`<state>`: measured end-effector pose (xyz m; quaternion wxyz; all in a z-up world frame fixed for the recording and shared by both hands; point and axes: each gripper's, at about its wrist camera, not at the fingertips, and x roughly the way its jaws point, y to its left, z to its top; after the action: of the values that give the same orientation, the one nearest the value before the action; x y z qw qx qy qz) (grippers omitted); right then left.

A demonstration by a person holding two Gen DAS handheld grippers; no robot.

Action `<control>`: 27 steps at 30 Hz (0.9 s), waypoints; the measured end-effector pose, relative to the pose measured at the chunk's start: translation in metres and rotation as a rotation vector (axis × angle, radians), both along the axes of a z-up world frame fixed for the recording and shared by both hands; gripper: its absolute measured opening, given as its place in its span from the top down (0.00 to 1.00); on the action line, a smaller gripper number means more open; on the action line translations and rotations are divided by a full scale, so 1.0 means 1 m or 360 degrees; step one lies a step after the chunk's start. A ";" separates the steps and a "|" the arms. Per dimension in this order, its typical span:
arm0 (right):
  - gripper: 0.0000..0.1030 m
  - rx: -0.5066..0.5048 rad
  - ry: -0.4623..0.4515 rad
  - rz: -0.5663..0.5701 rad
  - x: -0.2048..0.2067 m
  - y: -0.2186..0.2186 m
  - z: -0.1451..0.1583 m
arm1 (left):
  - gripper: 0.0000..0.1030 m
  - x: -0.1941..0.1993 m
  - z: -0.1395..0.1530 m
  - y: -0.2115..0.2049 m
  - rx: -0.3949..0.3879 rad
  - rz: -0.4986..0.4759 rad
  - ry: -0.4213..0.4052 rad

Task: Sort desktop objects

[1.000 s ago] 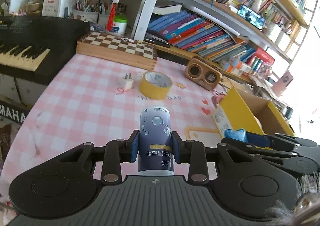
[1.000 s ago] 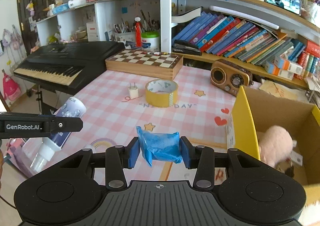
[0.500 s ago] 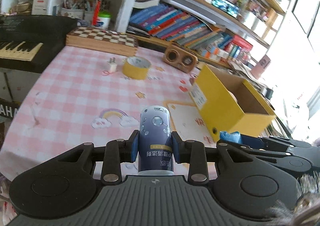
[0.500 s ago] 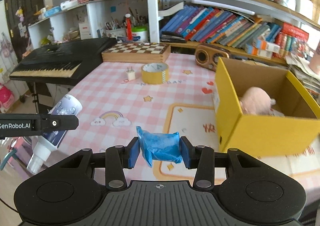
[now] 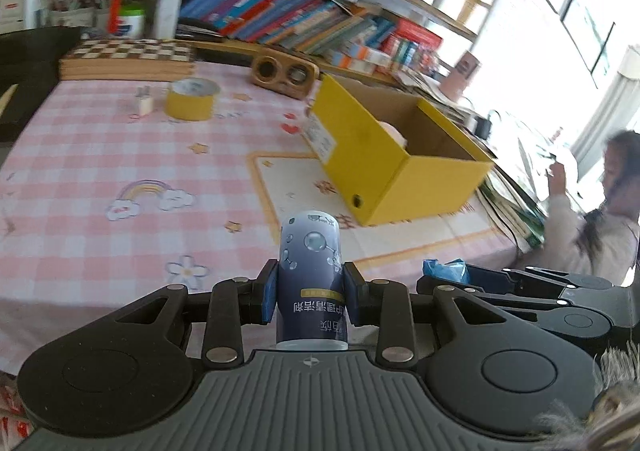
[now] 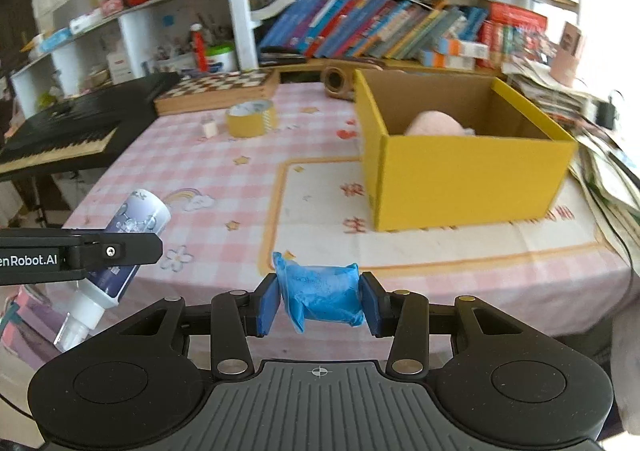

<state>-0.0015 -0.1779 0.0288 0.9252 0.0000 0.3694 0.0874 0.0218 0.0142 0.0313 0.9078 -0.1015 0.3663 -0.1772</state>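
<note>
My left gripper (image 5: 309, 297) is shut on a dark blue tube (image 5: 310, 271) with bubble print, held above the table's near edge. The tube also shows in the right wrist view (image 6: 132, 235), cap end down. My right gripper (image 6: 320, 303) is shut on a blue crumpled packet (image 6: 322, 297), also seen in the left wrist view (image 5: 446, 271). A yellow cardboard box (image 6: 468, 171) stands open on the table's right side with a pink plush toy (image 6: 436, 123) inside; it also shows in the left wrist view (image 5: 384, 167).
A yellow tape roll (image 6: 251, 118) and a small white plug (image 6: 209, 127) lie at the far side of the pink checked tablecloth (image 6: 192, 171). A chessboard box (image 6: 218, 91), wooden speaker (image 5: 285, 70) and keyboard (image 6: 60, 135) stand behind. A person (image 5: 592, 219) is at the right.
Both grippers have pulled back toward the table's near edge and swung right, still holding the tube and the packet. The yellow box now sits nearer the middle of both views.
</note>
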 end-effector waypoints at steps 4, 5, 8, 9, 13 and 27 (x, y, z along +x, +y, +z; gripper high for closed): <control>0.59 0.0000 0.0001 -0.0070 -0.003 -0.017 0.000 | 0.71 0.006 0.000 -0.018 0.0001 -0.0073 0.0008; 0.59 0.0000 0.0001 -0.0087 -0.004 -0.022 0.000 | 0.71 0.008 0.000 -0.023 0.0003 -0.0095 0.0007; 0.59 0.0002 0.0010 -0.0132 -0.003 -0.038 -0.001 | 0.71 0.014 -0.001 -0.041 0.0008 -0.0153 0.0012; 0.59 0.0000 0.0013 -0.0144 -0.002 -0.043 -0.001 | 0.71 0.016 -0.001 -0.048 0.0008 -0.0171 0.0014; 0.59 -0.0002 0.0025 -0.0179 0.001 -0.064 -0.002 | 0.71 0.026 0.001 -0.070 0.0018 -0.0217 0.0016; 0.59 0.0006 0.0044 -0.0123 0.037 -0.118 -0.002 | 0.71 0.049 0.005 -0.134 0.0060 -0.0282 0.0019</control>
<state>0.0353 -0.2957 0.0267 0.9227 0.0171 0.3816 0.0522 0.0707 -0.1202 0.0367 0.8881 -0.0526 0.3827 -0.2493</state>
